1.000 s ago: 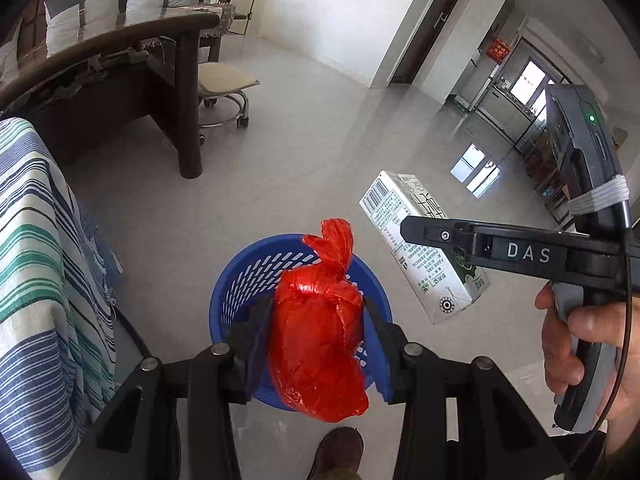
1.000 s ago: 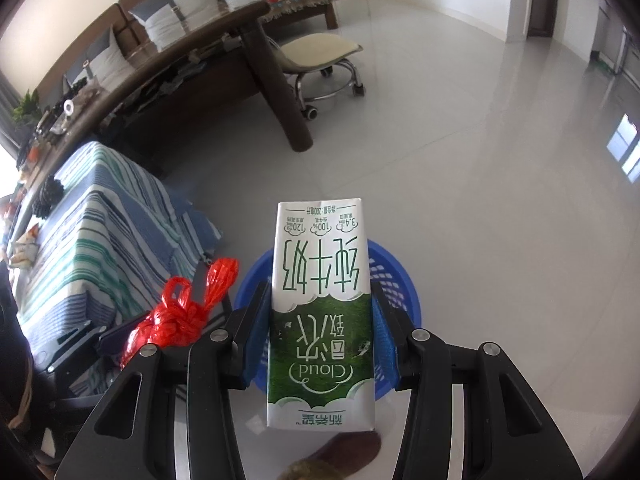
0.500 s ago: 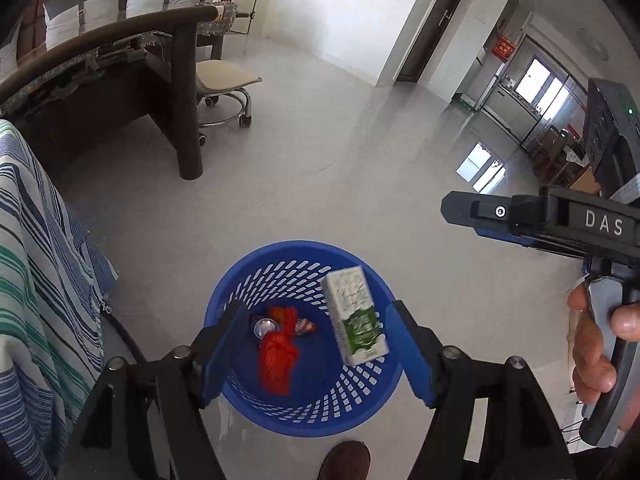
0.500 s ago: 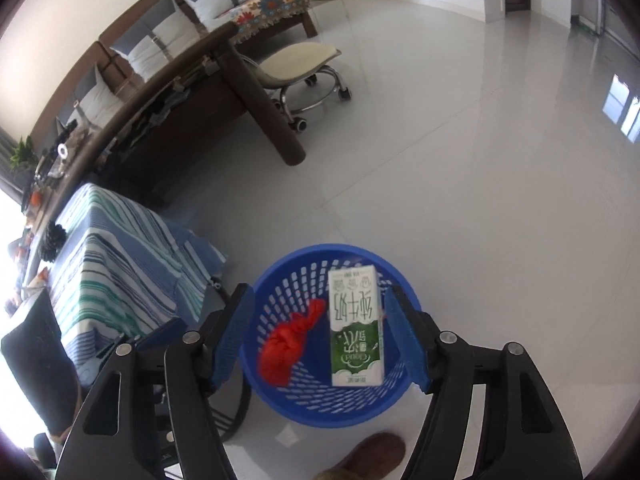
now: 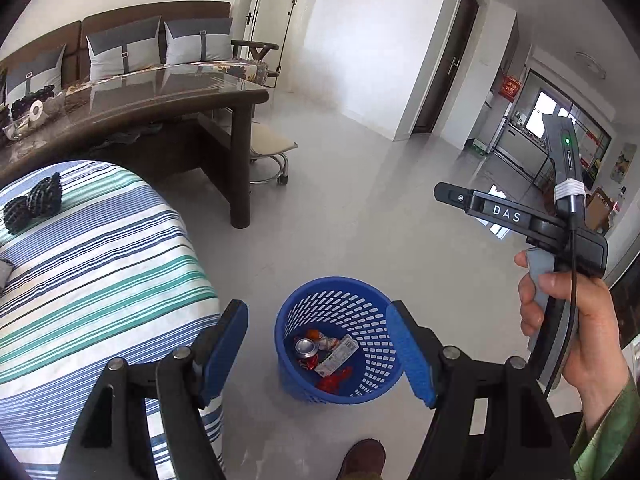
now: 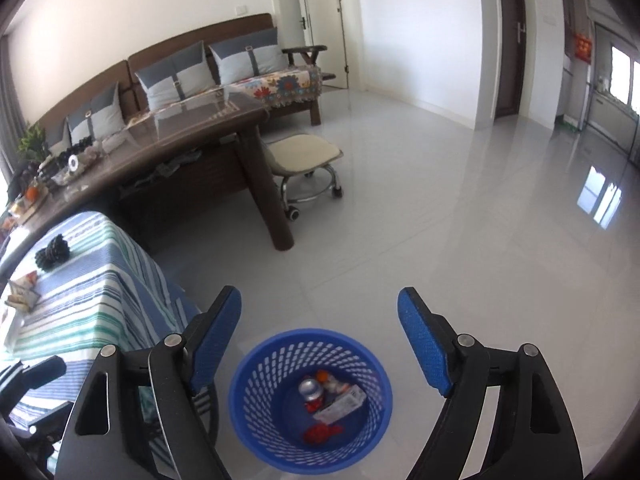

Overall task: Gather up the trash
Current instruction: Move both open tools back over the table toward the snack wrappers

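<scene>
**Mia:** Blue plastic, full of little holes. That's the waste basket (image 5: 338, 340), standing on the shiny grey floor (image 5: 340, 208).

**Tom:** What's inside it?

**Mia:** A milk carton (image 5: 337, 355) lying flat, a drink can (image 5: 306, 347) beside it, and a red plastic bag (image 5: 334, 381) near the front wall. There's also an orange and white bit by the can, too small to tell what it is.

**Tom:** Are the grippers holding anything?

**Mia:** No. The left gripper (image 5: 318, 350) has its blue pads (image 5: 224, 344) spread wide, with nothing between them. The right gripper (image 6: 320, 350) is opening its jaws wider, and they are empty too. Both hang above the basket, well clear of its rim.

**Tom:** Can you see who holds them?

**Mia:** In the left wrist view, a hand (image 5: 568, 320) in a green sleeve grips the right gripper's handle, off to the right side. A brown shoe (image 5: 362, 458) shows at the bottom edge.

**Tom:** What's close to the basket?

**Mia:** A table with a striped cloth (image 5: 100, 264) is just to the left, its cloth hanging down near the basket. Behind that is a dark wooden desk (image 6: 180, 148) with a thick leg, and a small rolling stool (image 6: 306, 156) beside the leg.

**Tom:** Is there room to move?

**Mia:** Lots. The floor to the right and behind the basket is wide and bare, all the way to the doors.
</scene>
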The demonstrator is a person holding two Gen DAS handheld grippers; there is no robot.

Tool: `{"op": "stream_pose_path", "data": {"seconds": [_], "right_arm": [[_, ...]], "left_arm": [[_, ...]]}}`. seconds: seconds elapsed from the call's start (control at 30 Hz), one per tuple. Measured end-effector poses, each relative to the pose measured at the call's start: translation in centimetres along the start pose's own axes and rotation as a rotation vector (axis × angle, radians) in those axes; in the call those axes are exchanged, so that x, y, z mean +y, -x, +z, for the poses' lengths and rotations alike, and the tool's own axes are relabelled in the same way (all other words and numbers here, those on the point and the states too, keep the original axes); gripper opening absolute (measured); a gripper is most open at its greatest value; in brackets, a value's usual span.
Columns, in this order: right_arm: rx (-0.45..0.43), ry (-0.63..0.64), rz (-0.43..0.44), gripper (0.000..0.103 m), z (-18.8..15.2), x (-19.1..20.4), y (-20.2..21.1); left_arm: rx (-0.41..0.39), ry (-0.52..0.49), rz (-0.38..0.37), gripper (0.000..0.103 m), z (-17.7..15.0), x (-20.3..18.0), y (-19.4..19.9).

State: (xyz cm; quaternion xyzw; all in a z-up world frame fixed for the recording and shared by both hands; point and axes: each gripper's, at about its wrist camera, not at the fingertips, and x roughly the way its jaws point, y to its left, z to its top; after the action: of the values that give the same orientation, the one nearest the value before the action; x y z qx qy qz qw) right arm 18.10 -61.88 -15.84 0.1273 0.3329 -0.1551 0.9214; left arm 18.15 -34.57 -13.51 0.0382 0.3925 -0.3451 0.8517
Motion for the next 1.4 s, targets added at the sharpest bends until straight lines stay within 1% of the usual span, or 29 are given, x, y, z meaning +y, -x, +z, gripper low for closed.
{"op": "stream_pose_path", "data": {"seconds": [0.1, 0.17, 0.27, 0.37, 0.53, 0.67, 0.8, 0.93, 1.07, 1.17, 1.27, 1.33, 1.4], "right_arm": [[-0.040, 0.040, 0.033, 0.083, 0.1, 2.7, 1.5], [-0.064, 0.071, 0.062, 0.086, -0.1, 5.0, 2.4], [-0.089, 0.116, 0.131, 0.090, -0.8, 9.3, 3.4], [-0.087, 0.198, 0.208, 0.092, -1.9, 14.6, 3.7], [-0.027, 0.396, 0.312, 0.092, -5.7, 24.2, 3.2], [0.047, 0.507, 0.403, 0.092, -9.7, 30.7, 3.2], [0.088, 0.619, 0.468, 0.092, -13.2, 35.9, 3.5], [0.125, 0.677, 0.513, 0.092, -15.1, 39.1, 3.2], [0.158, 0.693, 0.525, 0.092, -16.4, 40.6, 2.9], [0.182, 0.700, 0.522, 0.092, -16.9, 41.1, 2.4], [0.190, 0.705, 0.528, 0.092, -16.9, 41.2, 2.2], [0.198, 0.703, 0.532, 0.092, -16.9, 41.2, 2.2], [0.205, 0.695, 0.537, 0.092, -16.9, 41.1, 2.1]], "left_arm": [[0.013, 0.017, 0.060, 0.073, -1.9, 2.7, 2.6], [0.023, 0.036, 0.112, 0.073, -3.5, 5.1, 4.0], [0.045, 0.087, 0.197, 0.073, -5.9, 9.4, 6.0], [0.049, 0.144, 0.270, 0.073, -8.0, 13.8, 8.2], [0.049, 0.194, 0.384, 0.073, -10.9, 20.2, 12.2], [0.049, 0.259, 0.428, 0.073, -12.9, 24.8, 14.8], [0.048, 0.300, 0.460, 0.073, -14.4, 27.9, 16.5], [0.037, 0.331, 0.488, 0.073, -15.6, 29.7, 17.9], [0.019, 0.393, 0.501, 0.073, -15.5, 32.1, 19.2], [-0.006, 0.449, 0.524, 0.073, -13.7, 34.9, 20.3], [-0.067, 0.486, 0.565, 0.073, -9.8, 38.1, 21.9], [-0.081, 0.515, 0.587, 0.073, -6.7, 40.8, 22.2], [-0.083, 0.556, 0.619, 0.073, -4.0, 43.3, 21.7]]}}
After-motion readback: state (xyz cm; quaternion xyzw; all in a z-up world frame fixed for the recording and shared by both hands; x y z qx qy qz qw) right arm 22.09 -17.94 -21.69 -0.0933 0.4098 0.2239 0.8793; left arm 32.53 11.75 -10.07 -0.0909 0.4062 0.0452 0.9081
